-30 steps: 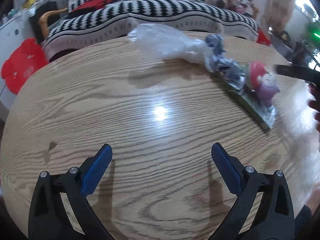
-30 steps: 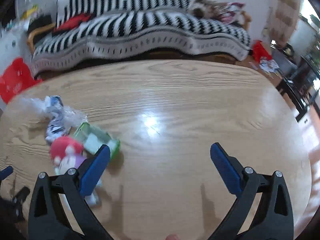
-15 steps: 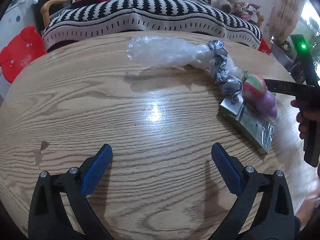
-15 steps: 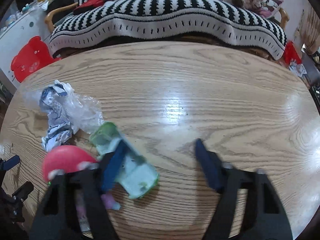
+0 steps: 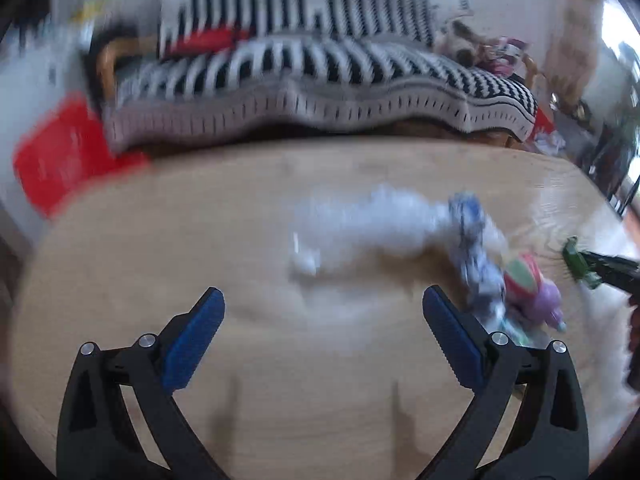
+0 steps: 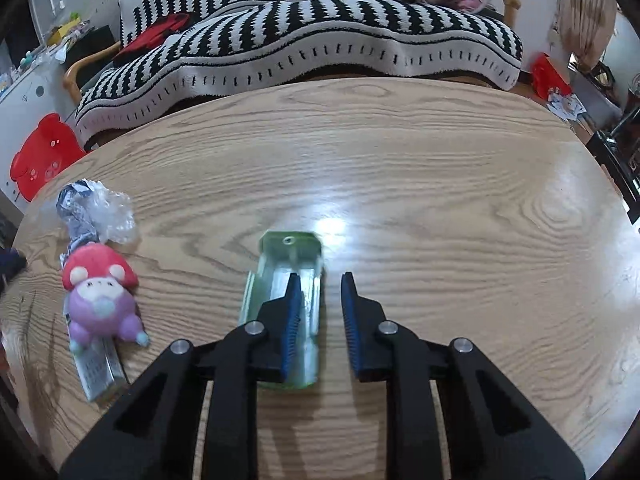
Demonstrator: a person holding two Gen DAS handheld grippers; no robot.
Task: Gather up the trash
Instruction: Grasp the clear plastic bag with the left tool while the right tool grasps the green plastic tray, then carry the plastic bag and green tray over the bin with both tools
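The right gripper [image 6: 318, 304] stood narrowed, a slim gap between its blue fingers [image 6: 291, 312], with the green plastic package [image 6: 289, 300] lying under the left one; whether it was gripped I could not tell. The left gripper [image 5: 322, 332] gaped wide over bare wooden surface [image 5: 200, 240], holding nothing. At ten o'clock from the package lay a plush toy [image 6: 100, 292], then crumpled wrappers [image 6: 94, 212]. Farthest stood a striped sofa [image 6: 320, 28].
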